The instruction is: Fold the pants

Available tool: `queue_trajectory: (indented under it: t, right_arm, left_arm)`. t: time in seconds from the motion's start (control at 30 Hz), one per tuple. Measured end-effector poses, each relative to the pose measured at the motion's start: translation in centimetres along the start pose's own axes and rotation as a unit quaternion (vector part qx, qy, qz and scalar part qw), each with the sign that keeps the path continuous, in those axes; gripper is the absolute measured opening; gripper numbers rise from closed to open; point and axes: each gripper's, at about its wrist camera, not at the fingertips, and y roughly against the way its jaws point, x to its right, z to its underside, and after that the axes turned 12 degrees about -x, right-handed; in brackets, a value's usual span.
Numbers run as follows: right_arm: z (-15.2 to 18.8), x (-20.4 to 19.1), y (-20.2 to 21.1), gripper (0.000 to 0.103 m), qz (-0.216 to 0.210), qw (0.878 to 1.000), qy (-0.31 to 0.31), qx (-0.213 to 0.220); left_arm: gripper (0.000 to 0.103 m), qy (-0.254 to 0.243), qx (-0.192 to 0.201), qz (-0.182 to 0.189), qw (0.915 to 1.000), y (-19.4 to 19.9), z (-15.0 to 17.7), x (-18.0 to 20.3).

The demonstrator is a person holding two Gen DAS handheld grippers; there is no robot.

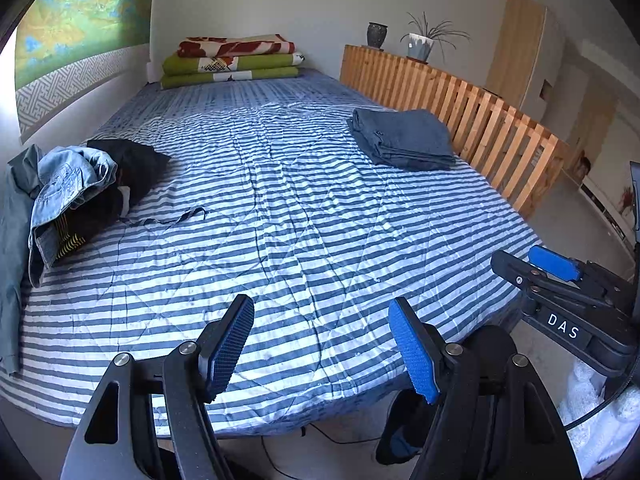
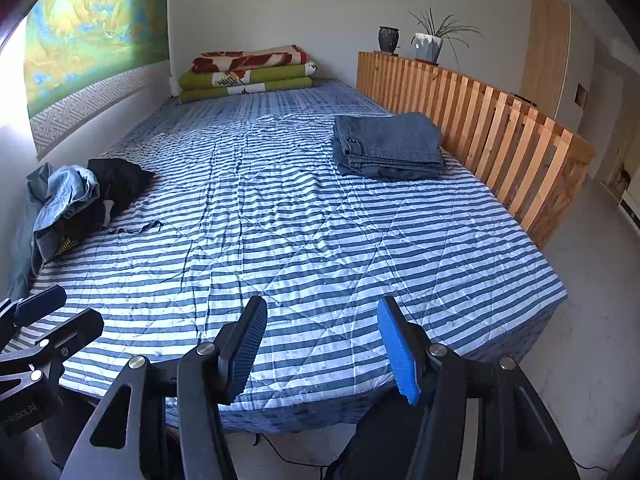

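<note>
Both tools, the left tool [image 1: 322, 346] and the right tool [image 2: 322, 346], hover released and empty over the near edge of the bed [image 2: 320, 264], whose quilted cover is striped blue and white. Farther up the bed, a heap of unfolded pants [image 1: 76, 196] in soft pale denim and black cloth lies crumpled at its left side, apparently still to be done. Against the slatted wooden rail [image 2: 500, 120] on the bed's right, a neat flat stack of folded jeans [image 2: 390, 146] looks finished.

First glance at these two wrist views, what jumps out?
The blue-and-white striped bedspread fills both views. Folded jeans sit in a neat stack beside the wooden slat rail on the right, while a rumpled clothes pile lies at the left edge by the wall. Both the left gripper and the right gripper are open and empty over the near edge.
</note>
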Motion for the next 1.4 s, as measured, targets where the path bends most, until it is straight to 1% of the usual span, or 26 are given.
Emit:
queue_trajectory:
  t: [0.7,0.73,0.77,0.8,1.23,1.4]
  right_arm:
    - [-0.1,0.0,-1.3,0.053,-0.004,1.000,0.007,-0.010]
    - [-0.1,0.0,-1.3,0.053,-0.003,1.000,0.008,-0.010]
    - [-0.1,-0.1,-1.3,0.053,-0.003,1.000,0.009,-0.010]
    - [-0.1,-0.1,-1.3,0.053,-0.003,1.000,0.009,-0.011]
    - [0.1,-0.4,-1.7,0.053,-0.005,1.000,0.013,-0.018]
    - [0.2,-0.6,-1.7,0.054,-0.005,1.000,0.014,-0.018]
  left_arm:
    - [0.073,0.007,-0.016,-0.004,0.9998,-1.9,-0.4,-0.5]
    - [0.076,0.007,-0.017,-0.003,0.9998,-2.0,-0.4,-0.6]
    - [0.081,0.007,-0.016,-0.002,0.9998,-2.0,-0.4,-0.6]
    - [0.082,0.007,-0.014,-0.002,0.9999,-2.0,-0.4,-0.6]
    - [0.083,0.009,-0.013,-0.001,0.9999,-2.0,-0.3,-0.9]
    - [0.084,0.008,-0.013,-0.001,0.9999,-2.1,-0.3,-0.8]
